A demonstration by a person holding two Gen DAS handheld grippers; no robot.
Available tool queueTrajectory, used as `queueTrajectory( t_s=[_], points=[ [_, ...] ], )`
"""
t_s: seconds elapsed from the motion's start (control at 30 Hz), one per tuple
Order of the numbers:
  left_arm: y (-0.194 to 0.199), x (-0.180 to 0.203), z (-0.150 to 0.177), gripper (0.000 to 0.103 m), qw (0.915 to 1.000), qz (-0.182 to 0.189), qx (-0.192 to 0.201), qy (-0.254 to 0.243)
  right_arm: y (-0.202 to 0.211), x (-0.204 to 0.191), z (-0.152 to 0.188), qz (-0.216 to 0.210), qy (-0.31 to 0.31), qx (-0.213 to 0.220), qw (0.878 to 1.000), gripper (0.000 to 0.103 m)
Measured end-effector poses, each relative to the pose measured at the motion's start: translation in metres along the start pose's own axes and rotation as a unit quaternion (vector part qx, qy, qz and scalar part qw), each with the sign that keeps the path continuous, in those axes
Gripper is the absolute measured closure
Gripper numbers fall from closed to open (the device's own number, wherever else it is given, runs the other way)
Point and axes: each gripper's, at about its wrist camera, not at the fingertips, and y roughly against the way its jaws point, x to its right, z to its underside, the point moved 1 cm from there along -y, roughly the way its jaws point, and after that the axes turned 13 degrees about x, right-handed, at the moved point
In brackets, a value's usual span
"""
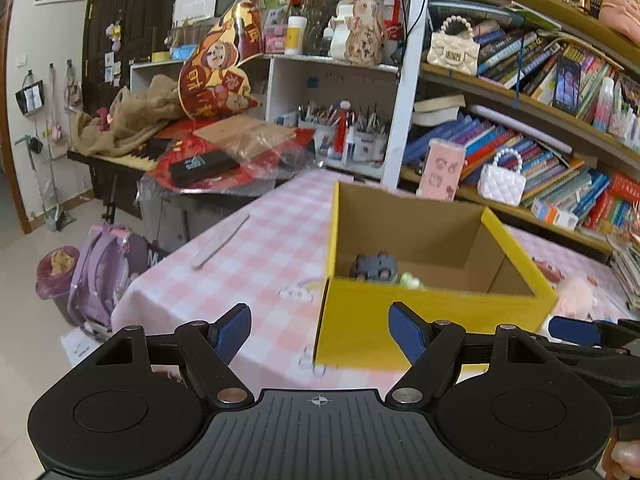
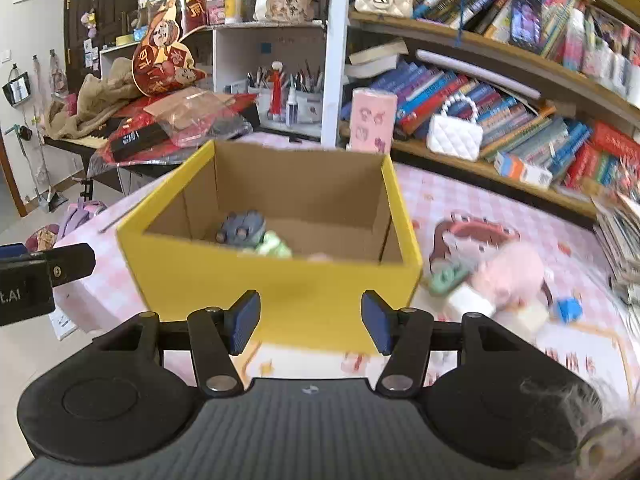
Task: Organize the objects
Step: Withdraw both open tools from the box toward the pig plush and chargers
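Note:
A yellow cardboard box [image 1: 400,320] [image 2: 280,280] stands open on the pink checked tablecloth. Inside lie a grey-blue toy [image 1: 374,266] [image 2: 242,228] and a pale green toy [image 1: 410,280] [image 2: 274,245]. My left gripper [image 1: 320,332] is open and empty, in front of the box's near left corner. My right gripper [image 2: 310,322] is open and empty, just short of the box's front wall. To the right of the box lie a pink plush toy [image 2: 514,270] [image 1: 574,298], a green toy [image 2: 444,278], a white block [image 2: 468,300] and a small blue piece [image 2: 568,309].
A bookshelf [image 2: 500,168] with books and white handbags runs along the table's far side. A cluttered side table [image 1: 208,168] stands at the back left. A clear ruler [image 1: 220,240] lies on the cloth. A purple backpack [image 1: 100,276] and a bin sit on the floor at left.

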Motion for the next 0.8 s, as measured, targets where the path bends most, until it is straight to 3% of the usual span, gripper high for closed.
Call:
queueTrajectory(
  t_s=[0.37,0.8],
  points=[
    [0.041,-0.006,0.030,0.025,0.9990,0.010,-0.036,-0.024,0.055,-0.022,0.041,0.012,-0.010,-0.018,1.000,0.045],
    [0.069,0.006,0.057,0.025,0.9958,0.039,-0.065,-0.051,0.101,-0.008,0.078,0.062,-0.031,-0.037,0.997,0.042]
  ],
)
